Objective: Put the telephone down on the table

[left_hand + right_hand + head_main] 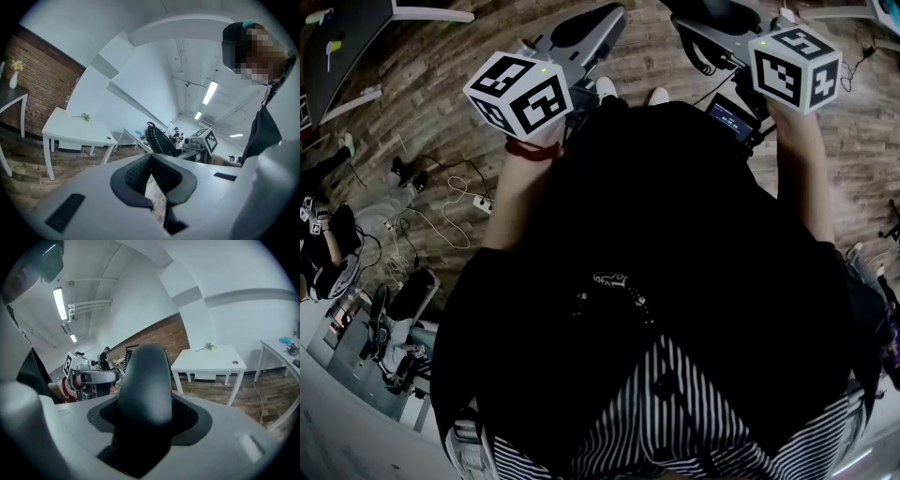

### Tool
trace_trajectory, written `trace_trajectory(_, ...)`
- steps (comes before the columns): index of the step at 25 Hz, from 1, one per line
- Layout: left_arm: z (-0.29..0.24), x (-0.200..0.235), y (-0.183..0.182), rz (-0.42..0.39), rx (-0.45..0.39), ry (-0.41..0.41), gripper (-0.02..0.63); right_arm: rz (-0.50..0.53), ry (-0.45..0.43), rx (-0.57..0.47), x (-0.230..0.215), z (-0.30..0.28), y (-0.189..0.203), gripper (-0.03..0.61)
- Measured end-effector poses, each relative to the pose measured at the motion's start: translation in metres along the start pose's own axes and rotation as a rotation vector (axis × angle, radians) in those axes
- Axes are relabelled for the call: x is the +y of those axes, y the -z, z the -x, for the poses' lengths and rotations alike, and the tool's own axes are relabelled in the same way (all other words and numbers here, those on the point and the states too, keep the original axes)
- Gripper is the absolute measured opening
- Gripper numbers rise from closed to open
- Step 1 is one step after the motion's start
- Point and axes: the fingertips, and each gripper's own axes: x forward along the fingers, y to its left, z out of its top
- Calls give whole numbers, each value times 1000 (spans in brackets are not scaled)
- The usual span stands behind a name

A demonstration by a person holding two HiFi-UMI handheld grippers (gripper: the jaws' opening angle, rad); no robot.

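The right tongs (144, 420) are gripping the dark telephone handset (143, 376); the left tongs (151, 165) are pressing tip to tip, holding nothing.

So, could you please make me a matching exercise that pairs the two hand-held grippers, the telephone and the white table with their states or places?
Column 1
1. left hand-held gripper
2. right hand-held gripper
3. telephone
4. white table

Column 2
A. stands on the wood floor, near the brick wall
B. jaws together, nothing between them
C. jaws closed on the telephone
D. held in the air, off the table

Pairs: 1-B, 2-C, 3-D, 4-A
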Motion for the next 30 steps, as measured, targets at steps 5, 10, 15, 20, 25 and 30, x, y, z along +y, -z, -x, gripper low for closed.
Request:
trace_trajectory(5, 1, 1, -14, -27, -31, -19, 9, 9, 0, -6, 0, 0, -3, 282)
trace_trajectory(10, -4, -4, -22, -50, -50, -52, 9, 15, -16, 5, 5, 0, -4, 282)
trace_trajectory(15, -11, -10, -20, -49, -37, -67, 9, 4, -52, 14, 14, -6, -1, 282)
trace_trajectory(20, -3, -8, -22, -47, -42, -72, 9, -4, -92, 13, 20, -12, -3, 282)
trace_trajectory(25, 0, -6, -26, -41, -52, -69, 9, -9, -84, 11, 18, -12, -6, 282)
trace_trajectory(30, -6, -8, -30, -38, -55, -33, 9, -24, -78, -17, 16, -6, -11, 282)
